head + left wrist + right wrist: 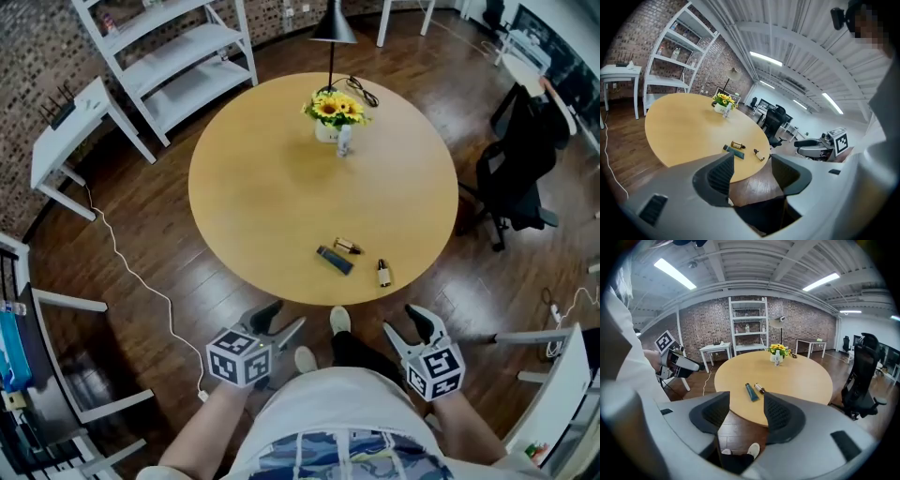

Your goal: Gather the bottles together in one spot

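Note:
Near the front edge of the round wooden table point(253, 187) lie a blue tube point(335, 260), a small brown bottle point(348, 247) and an amber bottle with a black cap point(382, 273). A clear bottle point(344, 141) stands far back beside the sunflower vase point(330, 114). My left gripper point(281, 322) and right gripper point(408, 329) hang below the table's near edge, both open and empty. The left gripper view shows the tube point(733, 151), brown bottle point(738, 145) and amber bottle point(759, 154) beyond its jaws. The right gripper view shows the tube point(751, 392) and brown bottle point(760, 389).
A black lamp point(333, 28) stands behind the vase. White shelving point(178, 56) and a small white table point(70, 127) are at the back left, and a black office chair point(516, 169) at the right. A white cable point(141, 281) runs across the dark wood floor.

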Demonstrator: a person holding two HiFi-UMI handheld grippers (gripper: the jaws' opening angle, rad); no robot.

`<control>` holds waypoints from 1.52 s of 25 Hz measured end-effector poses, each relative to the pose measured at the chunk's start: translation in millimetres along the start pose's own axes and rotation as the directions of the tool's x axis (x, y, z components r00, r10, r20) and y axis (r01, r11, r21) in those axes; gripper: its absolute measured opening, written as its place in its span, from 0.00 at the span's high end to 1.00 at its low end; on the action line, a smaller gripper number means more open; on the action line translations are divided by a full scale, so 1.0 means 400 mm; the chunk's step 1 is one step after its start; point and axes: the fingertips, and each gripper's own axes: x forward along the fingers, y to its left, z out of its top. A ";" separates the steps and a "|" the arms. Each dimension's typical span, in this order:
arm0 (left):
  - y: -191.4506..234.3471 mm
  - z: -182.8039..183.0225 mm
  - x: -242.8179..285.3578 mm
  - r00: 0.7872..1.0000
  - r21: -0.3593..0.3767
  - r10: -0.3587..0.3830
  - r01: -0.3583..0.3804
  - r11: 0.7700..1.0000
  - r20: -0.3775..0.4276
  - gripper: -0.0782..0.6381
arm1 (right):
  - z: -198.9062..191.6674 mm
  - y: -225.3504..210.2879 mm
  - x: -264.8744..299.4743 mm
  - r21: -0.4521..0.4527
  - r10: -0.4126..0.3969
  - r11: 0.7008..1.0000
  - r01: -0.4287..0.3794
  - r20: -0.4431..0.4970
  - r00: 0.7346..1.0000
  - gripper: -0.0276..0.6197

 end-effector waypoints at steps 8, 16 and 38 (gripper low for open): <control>-0.027 -0.136 -0.064 0.997 -0.018 -0.007 0.006 1.000 -0.075 0.55 | -0.047 0.152 -0.032 -0.034 0.047 0.998 -0.048 -0.041 0.998 0.57; -0.065 -0.134 -0.097 0.997 -0.001 -0.081 0.081 0.997 0.000 0.54 | -0.047 0.184 -0.041 -0.030 0.044 0.999 -0.046 -0.036 0.998 0.57; 0.037 -0.023 0.278 0.945 0.532 0.008 0.177 0.828 -0.326 0.54 | -0.054 -0.039 -0.036 0.090 0.008 0.996 -0.004 -0.045 0.999 0.57</control>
